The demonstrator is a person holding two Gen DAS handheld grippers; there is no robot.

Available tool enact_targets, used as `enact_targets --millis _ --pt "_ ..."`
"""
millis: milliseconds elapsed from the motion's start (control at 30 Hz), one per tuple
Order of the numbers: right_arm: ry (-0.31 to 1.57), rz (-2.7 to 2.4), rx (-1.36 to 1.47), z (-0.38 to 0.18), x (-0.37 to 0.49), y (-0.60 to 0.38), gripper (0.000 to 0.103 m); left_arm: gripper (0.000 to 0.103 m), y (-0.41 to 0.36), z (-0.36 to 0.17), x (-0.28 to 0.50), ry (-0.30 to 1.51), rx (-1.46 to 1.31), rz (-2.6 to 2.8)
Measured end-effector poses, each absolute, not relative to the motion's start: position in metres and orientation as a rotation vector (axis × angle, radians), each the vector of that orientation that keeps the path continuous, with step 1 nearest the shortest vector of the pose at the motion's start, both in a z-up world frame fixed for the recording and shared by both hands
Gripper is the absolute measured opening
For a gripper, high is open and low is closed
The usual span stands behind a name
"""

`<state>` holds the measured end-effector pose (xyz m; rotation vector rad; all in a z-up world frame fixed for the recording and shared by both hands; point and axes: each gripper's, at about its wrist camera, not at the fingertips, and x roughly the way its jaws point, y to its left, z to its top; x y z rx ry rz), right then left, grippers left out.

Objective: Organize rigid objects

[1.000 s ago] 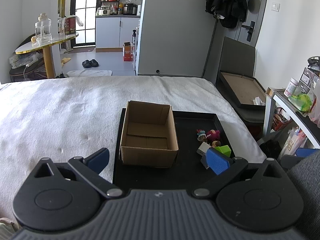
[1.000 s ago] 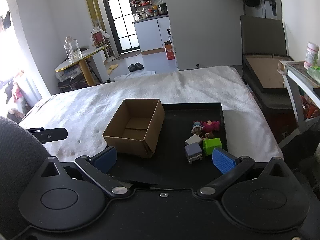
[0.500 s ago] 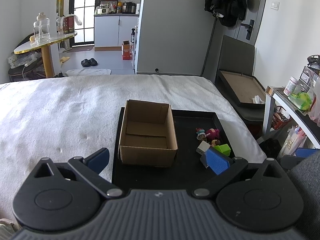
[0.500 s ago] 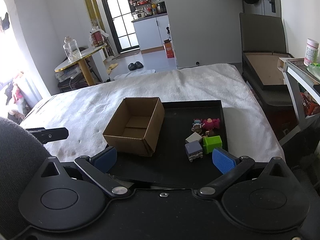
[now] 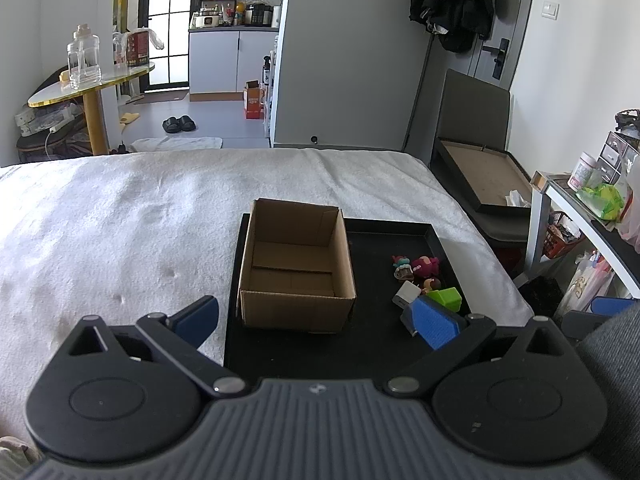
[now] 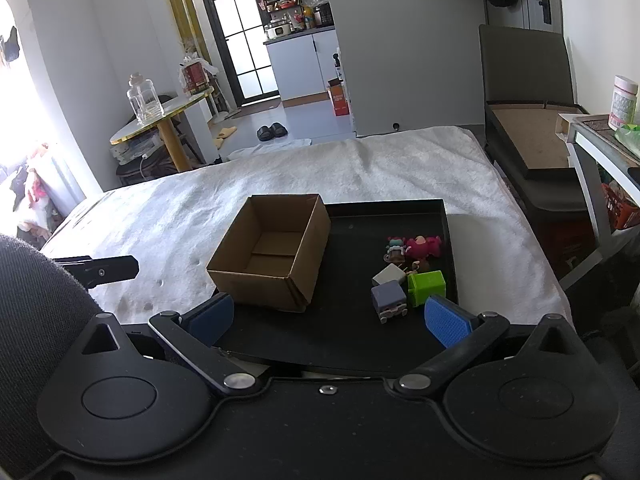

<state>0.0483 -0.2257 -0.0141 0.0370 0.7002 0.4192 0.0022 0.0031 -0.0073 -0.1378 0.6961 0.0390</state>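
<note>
**Both grippers wait before the first pick**

The right gripper (image 6: 330,318) and left gripper (image 5: 316,318) both have fingers spread wide, holding nothing. The small toys (image 6: 412,268) sit on the black tray (image 6: 360,332), beside the empty brown cardboard box (image 6: 272,256). Next, probably, one gripper reaches down to the purple-grey cube (image 6: 389,298).

An open brown cardboard box (image 6: 272,260) stands upright and empty on the left part of a black tray (image 6: 352,332). On the tray's right side a pink toy (image 6: 424,245), small doll (image 6: 395,249), white cube (image 6: 387,275), green block (image 6: 427,287) and purple block (image 6: 389,298) cluster close together.
</note>
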Motion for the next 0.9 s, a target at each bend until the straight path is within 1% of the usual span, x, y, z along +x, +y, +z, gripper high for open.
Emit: enact_targets --millis 900 --pt "0.692 0.419 0.033 -0.0112 0.0484 -0.2243 0.103 0.103 0.0028 -0.0060 0.0024 0.699 -0.142 0.036"
